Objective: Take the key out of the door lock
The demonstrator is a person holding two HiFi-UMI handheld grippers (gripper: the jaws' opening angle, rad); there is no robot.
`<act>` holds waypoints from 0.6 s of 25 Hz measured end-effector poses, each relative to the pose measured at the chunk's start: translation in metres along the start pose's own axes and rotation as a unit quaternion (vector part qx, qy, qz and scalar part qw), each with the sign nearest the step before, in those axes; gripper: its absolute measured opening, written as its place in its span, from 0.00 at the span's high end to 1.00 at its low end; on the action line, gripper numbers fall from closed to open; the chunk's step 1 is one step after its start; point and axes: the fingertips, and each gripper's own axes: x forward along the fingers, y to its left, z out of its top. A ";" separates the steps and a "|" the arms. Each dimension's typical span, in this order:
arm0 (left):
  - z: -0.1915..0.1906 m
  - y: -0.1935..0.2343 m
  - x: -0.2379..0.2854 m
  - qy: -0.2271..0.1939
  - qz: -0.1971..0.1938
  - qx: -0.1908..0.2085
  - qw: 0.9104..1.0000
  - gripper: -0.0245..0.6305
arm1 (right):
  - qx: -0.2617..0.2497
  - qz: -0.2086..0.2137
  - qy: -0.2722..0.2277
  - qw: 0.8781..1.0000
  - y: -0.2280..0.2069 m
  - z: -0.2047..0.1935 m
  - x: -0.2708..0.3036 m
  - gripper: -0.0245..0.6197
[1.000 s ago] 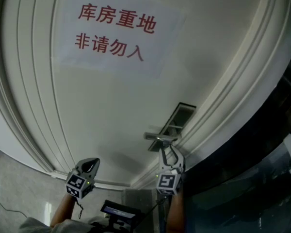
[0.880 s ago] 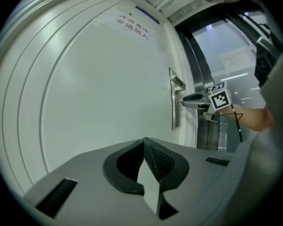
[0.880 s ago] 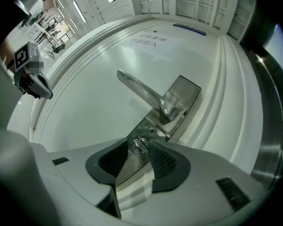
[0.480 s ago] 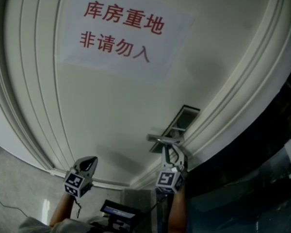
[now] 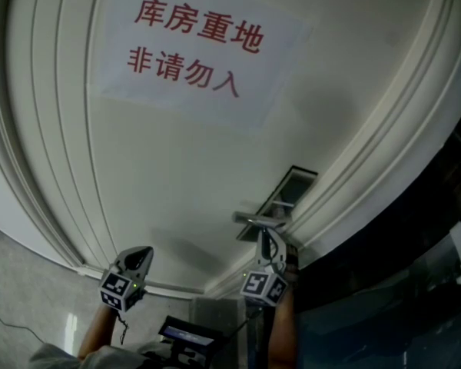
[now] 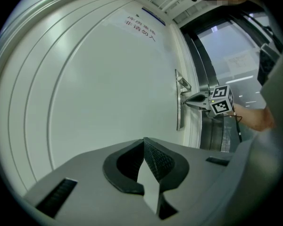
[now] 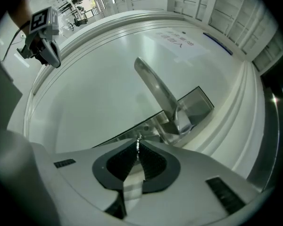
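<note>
**Right tongs pinch the key at the lock**

The thin silver metal key (image 7: 138,140) stands edge-on between the tips of the right gripper (image 7: 138,144). Its jaws have just been closing and now pinch the key against the steel lock plate (image 7: 198,102) of the white panelled door (image 5: 177,167). The brushed-metal lever handle (image 7: 155,86) runs toward 12 o'clock from the key. The right forearm (image 5: 280,333) reaches up from 6 o'clock, its marker cube tilted. The left gripper (image 5: 144,253), jaws pressed together and empty, hovers at 9 o'clock of the right one, well apart from the handle.
</note>
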 end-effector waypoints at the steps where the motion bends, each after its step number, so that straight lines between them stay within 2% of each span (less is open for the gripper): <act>1: 0.000 0.000 0.000 0.000 0.000 -0.001 1.000 0.95 | -0.002 0.000 0.000 1.000 0.000 0.000 0.000 0.92; 15: 0.000 -0.003 -0.001 -0.003 0.002 -0.002 1.000 0.95 | -0.041 0.008 0.005 0.999 0.003 0.000 0.000 0.92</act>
